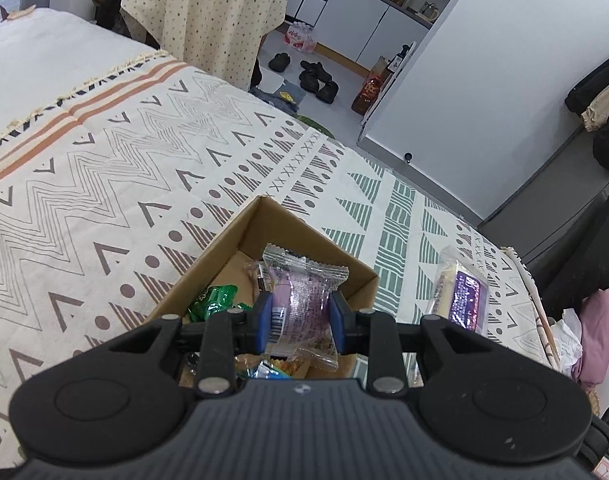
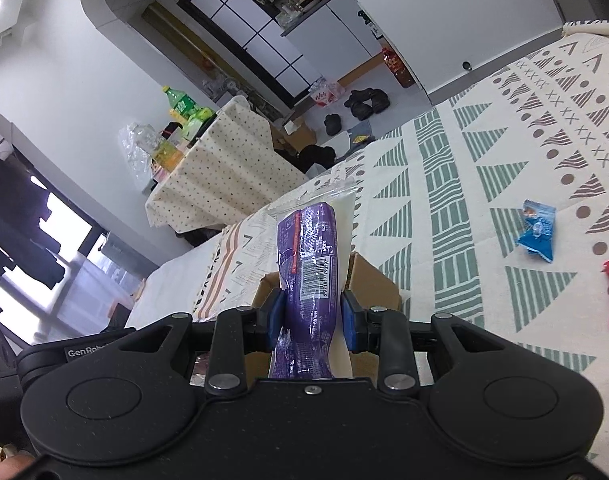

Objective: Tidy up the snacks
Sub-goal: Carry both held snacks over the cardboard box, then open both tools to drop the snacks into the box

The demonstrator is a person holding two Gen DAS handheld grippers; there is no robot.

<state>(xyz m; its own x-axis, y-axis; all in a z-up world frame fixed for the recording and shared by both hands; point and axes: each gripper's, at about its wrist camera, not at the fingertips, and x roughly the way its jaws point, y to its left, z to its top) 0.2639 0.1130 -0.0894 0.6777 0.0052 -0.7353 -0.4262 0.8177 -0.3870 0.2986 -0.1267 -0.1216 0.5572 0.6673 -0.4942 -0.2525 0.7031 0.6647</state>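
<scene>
A patterned bedspread (image 1: pixel 104 184) lay under my work. My left gripper (image 1: pixel 300 320) was clamped on a pale purple clear-wrapped snack (image 1: pixel 300 292) over the cardboard box (image 1: pixel 264 224); my right gripper (image 2: pixel 310 316) pinched a purple-and-white packet (image 2: pixel 310 256). Both looked light, crinkly and slippery, best held mid-body.
</scene>
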